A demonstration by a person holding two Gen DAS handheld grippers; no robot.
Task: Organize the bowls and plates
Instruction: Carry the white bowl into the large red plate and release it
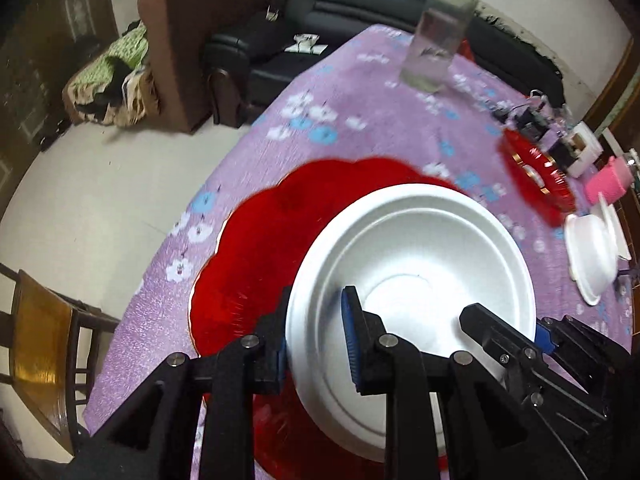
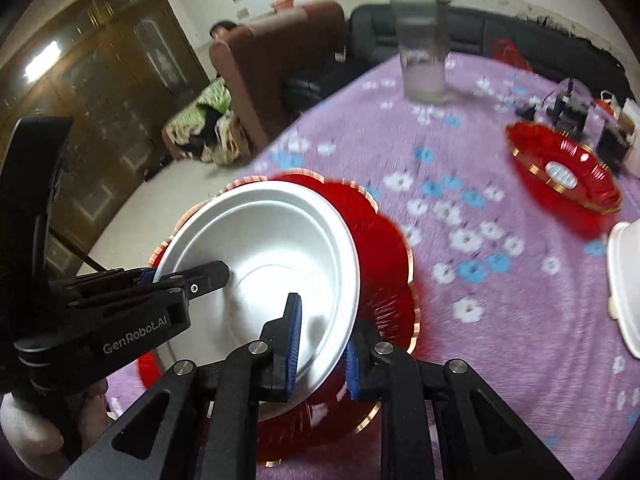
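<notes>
A large white foam bowl (image 1: 420, 248) (image 2: 260, 232) is held from both sides over a red scalloped plate (image 1: 272, 232) (image 2: 384, 248) with a gold edge. The plate lies on the purple flowered tablecloth (image 1: 360, 100). My left gripper (image 1: 316, 340) is shut on the bowl's near-left rim, one blue pad inside and one outside; the right wrist view shows this gripper (image 2: 180, 276) at the left. My right gripper (image 2: 323, 340) is shut on the opposite rim; in the left wrist view it (image 1: 520, 332) clamps the bowl's right edge. Both views are blurred.
A second red plate (image 1: 532, 176) (image 2: 560, 172) sits at the right, with smaller white bowls (image 1: 592, 256) (image 2: 624, 280) beside it. A clear jar with a green lid (image 1: 440, 40) (image 2: 420, 52) stands at the far side. A pink box (image 1: 608, 184) and cables lie behind. A wooden chair (image 1: 40, 352) stands at the table's left edge.
</notes>
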